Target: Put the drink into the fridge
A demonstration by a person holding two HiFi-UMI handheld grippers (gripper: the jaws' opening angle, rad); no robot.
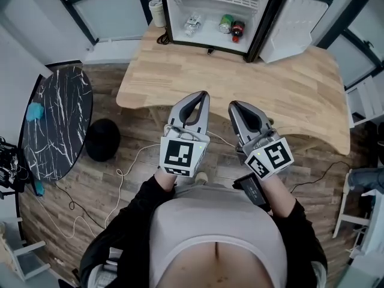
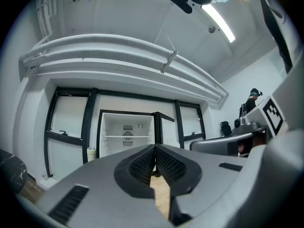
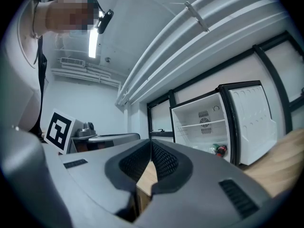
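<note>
Wooden table [image 1: 288, 89], open fridge [image 1: 163, 11]

3 drinks [image 1: 225, 23] sit inside the fridge, on its floor. Left gripper [image 1: 204, 95] and right gripper [image 1: 233, 105] hover side by side at the table's near edge, each with jaws pressed together, nothing between them.

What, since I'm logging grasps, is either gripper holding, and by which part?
Nothing. The left gripper and the right gripper both have jaws pressed together with nothing between them.
</note>
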